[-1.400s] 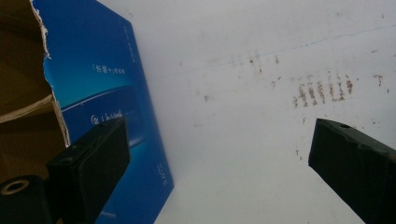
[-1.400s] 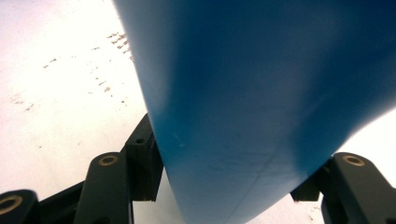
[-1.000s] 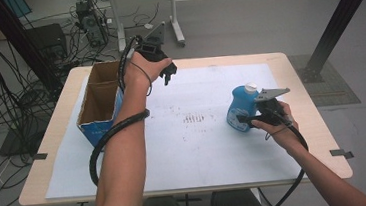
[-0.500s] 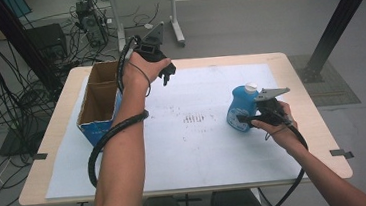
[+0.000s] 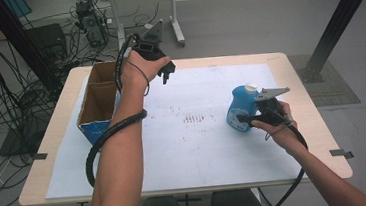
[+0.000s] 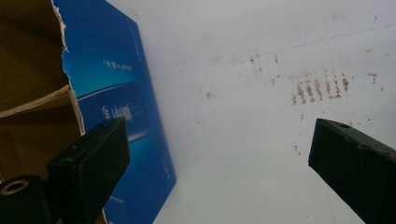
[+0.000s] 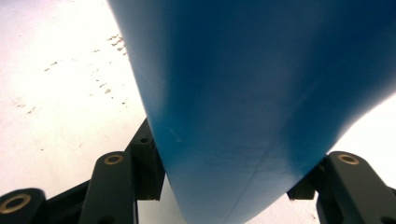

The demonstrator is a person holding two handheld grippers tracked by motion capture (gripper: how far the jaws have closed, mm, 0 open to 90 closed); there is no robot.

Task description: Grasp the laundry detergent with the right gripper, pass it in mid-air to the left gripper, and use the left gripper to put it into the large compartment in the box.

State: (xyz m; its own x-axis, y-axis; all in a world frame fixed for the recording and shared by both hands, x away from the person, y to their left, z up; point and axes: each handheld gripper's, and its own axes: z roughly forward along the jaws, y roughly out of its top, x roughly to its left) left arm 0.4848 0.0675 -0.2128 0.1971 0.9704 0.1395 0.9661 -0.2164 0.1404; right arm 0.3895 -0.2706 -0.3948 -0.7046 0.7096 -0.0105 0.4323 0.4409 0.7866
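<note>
right claw (image 5: 252, 116) clamps blue bottle (image 5: 242, 109) | left claw (image 5: 164, 69) apart beside box (image 5: 96, 98)

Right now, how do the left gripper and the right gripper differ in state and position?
The left gripper is open and holds nothing; the right gripper is shut on the blue bottle. The left gripper hangs near the table's far edge beside the cardboard box; the right gripper sits at the table's right side. Both are hand-held, black, with trailing cables.
</note>
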